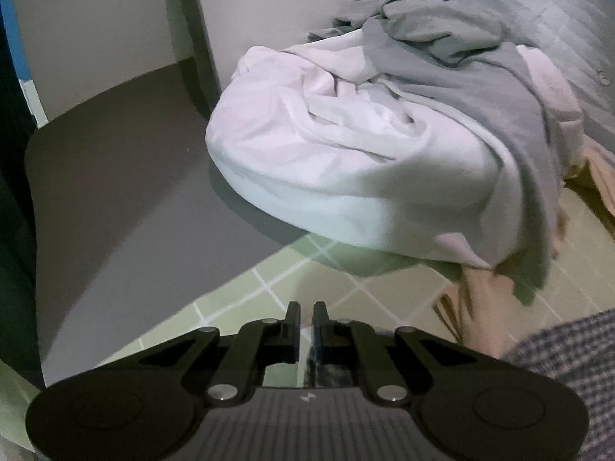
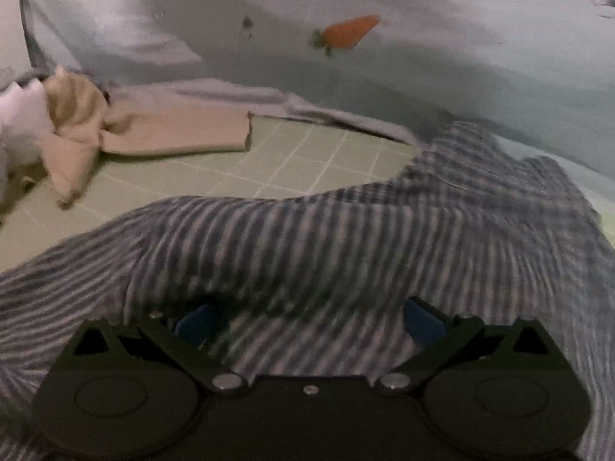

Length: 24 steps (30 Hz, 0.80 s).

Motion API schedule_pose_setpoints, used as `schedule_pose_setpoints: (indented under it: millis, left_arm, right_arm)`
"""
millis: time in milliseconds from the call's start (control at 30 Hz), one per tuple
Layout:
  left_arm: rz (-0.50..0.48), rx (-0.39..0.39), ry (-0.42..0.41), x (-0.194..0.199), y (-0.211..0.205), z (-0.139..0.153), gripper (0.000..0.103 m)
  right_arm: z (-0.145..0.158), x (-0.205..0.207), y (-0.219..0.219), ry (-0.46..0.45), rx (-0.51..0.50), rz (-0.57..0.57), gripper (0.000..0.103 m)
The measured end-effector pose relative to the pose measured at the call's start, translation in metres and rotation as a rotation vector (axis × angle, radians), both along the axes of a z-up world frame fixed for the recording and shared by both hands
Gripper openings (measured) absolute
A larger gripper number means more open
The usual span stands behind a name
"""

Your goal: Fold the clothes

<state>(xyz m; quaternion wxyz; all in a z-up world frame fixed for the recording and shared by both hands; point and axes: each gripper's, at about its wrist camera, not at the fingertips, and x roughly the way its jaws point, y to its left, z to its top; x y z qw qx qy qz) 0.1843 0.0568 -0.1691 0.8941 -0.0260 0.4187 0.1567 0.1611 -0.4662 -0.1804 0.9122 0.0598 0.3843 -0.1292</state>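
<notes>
A blue-and-white striped garment [image 2: 326, 238] lies spread across the green checked sheet [image 2: 307, 153] in the right wrist view. My right gripper [image 2: 307, 319] is open, its blue pads [image 2: 423, 322] wide apart just over the striped cloth. My left gripper [image 1: 306, 330] is shut on a thin strip of the striped cloth [image 1: 313, 361] between its jaws; more of that garment shows at the lower right [image 1: 569, 368]. A pile of white cloth [image 1: 326, 153] with a grey garment [image 1: 480, 88] draped over it lies ahead of the left gripper.
A beige garment [image 2: 161, 134] lies crumpled at the left in the right wrist view. A grey-blue quilt with a carrot print [image 2: 346, 32] rises behind. The dark floor [image 1: 115, 173] and a pale wall [image 1: 96, 19] lie beyond the bed's left edge.
</notes>
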Motion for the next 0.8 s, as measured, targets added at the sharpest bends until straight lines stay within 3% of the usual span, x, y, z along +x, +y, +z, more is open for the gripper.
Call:
schedule_pose_setpoints:
  millis: [167,267,367,400,433,533,800]
  left_arm:
    - [0.005,0.023,0.018,0.005,-0.005,-0.001,0.004]
    - [0.026,-0.002,0.012,0.004,-0.002,-0.001,0.005]
    - [0.024,-0.035,0.019,0.005,0.002,0.004,0.025]
    - [0.025,-0.064,0.020,0.005,0.005,0.006,0.043]
    - [0.029,-0.100,0.008,0.003,0.009,0.010,0.057]
    - [0.043,-0.183,-0.026,-0.006,0.015,0.019,0.071]
    - [-0.048,-0.226,0.046,-0.033,-0.003,0.012,0.072]
  right_arm:
    - [-0.003,0.044,-0.022,-0.006,-0.002,-0.007,0.103]
    - [-0.003,0.064,-0.034,-0.014,0.003,-0.005,0.103]
    - [0.000,0.072,-0.041,-0.006,0.021,0.001,0.103]
    - [0.003,0.069,-0.042,-0.012,0.027,-0.012,0.103]
    - [0.008,0.061,-0.042,-0.031,0.033,-0.037,0.103]
    - [0.021,0.024,-0.036,-0.067,0.052,-0.089,0.103]
    - [0.042,-0.121,-0.002,-0.068,0.100,-0.224,0.103]
